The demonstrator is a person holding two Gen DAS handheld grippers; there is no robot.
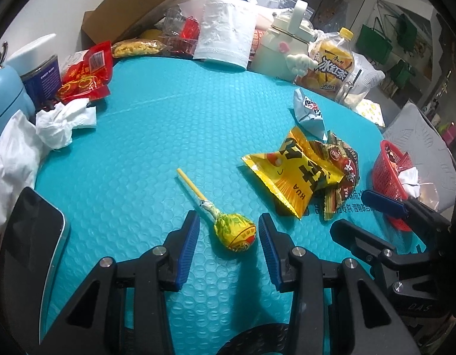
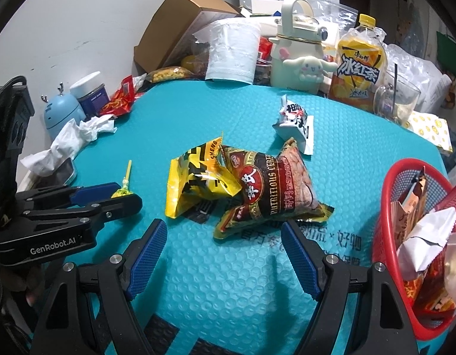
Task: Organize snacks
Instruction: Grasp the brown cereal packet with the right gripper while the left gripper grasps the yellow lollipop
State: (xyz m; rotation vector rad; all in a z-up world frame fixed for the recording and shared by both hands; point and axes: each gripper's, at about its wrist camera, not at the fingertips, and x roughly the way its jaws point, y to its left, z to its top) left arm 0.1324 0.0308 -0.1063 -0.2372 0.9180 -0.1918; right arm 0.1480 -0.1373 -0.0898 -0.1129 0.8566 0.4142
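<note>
A yellow-wrapped lollipop (image 1: 234,232) lies on the teal bubble mat (image 1: 168,136), its stick pointing away to the upper left. My left gripper (image 1: 229,216) stands open around its head, the right pad almost touching the wrapper. In the right wrist view the left gripper (image 2: 128,193) is low at the left, with the lollipop (image 2: 123,192) between its fingers. A yellow snack packet (image 2: 198,183) and a brown cereal packet (image 2: 269,189) lie piled mid-mat. My right gripper (image 2: 223,225) is open just in front of the brown packet. A white packet (image 2: 296,124) lies behind the pile. A red basket (image 2: 388,183) holds several snacks.
A phone (image 1: 35,236) and crumpled tissues (image 1: 65,121) lie at the mat's left edge. Along the back stand a cardboard box (image 2: 180,23), a paper roll (image 2: 231,50), a cream jug (image 2: 296,56), an iced-tea bottle (image 2: 358,68) and a glass (image 2: 396,100).
</note>
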